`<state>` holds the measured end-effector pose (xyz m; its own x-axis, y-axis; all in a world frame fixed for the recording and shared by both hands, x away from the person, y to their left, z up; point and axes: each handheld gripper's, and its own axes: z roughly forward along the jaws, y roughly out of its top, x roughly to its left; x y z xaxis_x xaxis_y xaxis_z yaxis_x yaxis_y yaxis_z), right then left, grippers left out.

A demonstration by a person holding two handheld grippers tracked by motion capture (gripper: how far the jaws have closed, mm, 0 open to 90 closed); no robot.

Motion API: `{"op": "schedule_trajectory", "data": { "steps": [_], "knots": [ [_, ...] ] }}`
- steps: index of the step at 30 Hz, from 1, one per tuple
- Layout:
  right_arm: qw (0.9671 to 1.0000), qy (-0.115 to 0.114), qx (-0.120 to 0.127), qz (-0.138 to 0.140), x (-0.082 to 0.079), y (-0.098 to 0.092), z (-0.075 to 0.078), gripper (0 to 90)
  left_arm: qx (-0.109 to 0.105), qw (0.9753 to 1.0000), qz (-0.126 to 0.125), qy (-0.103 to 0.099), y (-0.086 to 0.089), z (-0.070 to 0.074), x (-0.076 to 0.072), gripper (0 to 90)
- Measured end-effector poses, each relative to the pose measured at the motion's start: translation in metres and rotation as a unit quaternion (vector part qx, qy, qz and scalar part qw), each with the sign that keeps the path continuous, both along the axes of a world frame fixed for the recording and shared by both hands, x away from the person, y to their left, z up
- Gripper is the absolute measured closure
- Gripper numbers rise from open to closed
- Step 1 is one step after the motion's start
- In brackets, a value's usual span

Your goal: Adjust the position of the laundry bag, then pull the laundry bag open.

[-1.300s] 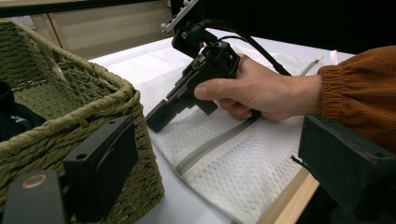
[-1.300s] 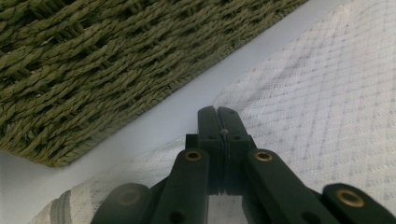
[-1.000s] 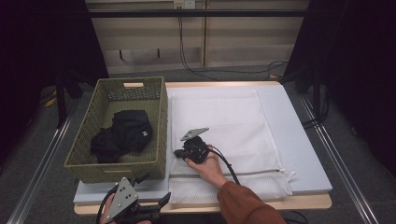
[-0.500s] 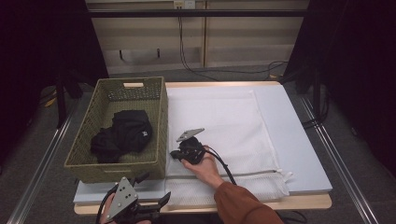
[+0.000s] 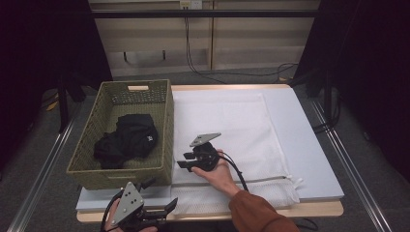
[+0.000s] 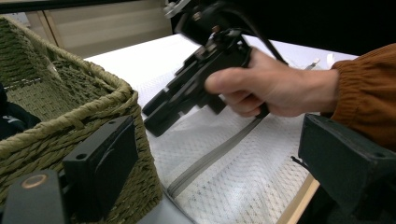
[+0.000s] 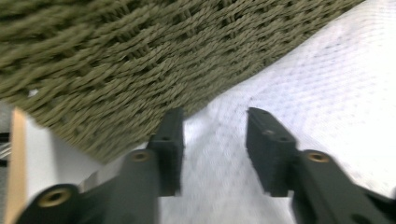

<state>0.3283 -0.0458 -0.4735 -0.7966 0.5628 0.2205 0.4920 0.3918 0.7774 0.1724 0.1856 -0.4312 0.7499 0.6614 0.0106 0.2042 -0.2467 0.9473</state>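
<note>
Our left gripper [image 6: 210, 172] holds its jaws wide apart. Beside its left jaw we see the woven basket [image 6: 79, 112]. Ahead, a hand [image 6: 275, 88] holds the right gripper [image 6: 161, 114] over white mesh [image 6: 243, 172].

A woven basket [image 5: 123, 133] stands on the left part of the table [image 5: 309, 145], its tall right wall forming a barrier beside a white mesh bag [image 5: 232, 121] that lies flat. The right gripper [image 5: 183, 164] hovers low over the bag's left edge, just beside that wall, jaws apart with nothing between them. Black clothing [image 5: 126, 140] fills the basket's middle; the far end of the basket floor is bare. The left gripper [image 5: 167, 208] sits at the near table edge, jaws wide, close to the basket's near corner. To the right, the bag and table lie flat and unobstructed.
</note>
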Motion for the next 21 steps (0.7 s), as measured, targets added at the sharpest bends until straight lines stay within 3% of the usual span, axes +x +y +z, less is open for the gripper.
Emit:
{"op": "schedule_trajectory", "data": {
  "steps": [8, 16, 18, 21],
  "knots": [
    [0.9999, -0.011, 0.010, -0.009, -0.014, -0.047, 0.011, 38.8, -0.006, 1.0000, 0.005, 0.005, -0.001, -0.001, 0.001, 11.7],
    [0.9985, -0.020, 0.014, -0.050, -0.028, -0.103, 0.017, 36.9, -0.005, 1.0000, 0.004, 0.007, -0.004, -0.001, 0.002, 12.6],
    [0.9984, -0.018, 0.015, -0.052, -0.029, -0.108, 0.017, 36.9, -0.009, 0.9999, 0.001, 0.007, -0.004, -0.001, 0.002, 13.0],
    [0.9972, -0.024, 0.015, -0.070, -0.038, -0.135, 0.019, 37.2, -0.008, 0.9999, 0.000, 0.008, -0.005, -0.002, 0.003, 13.0]
  ]
}}
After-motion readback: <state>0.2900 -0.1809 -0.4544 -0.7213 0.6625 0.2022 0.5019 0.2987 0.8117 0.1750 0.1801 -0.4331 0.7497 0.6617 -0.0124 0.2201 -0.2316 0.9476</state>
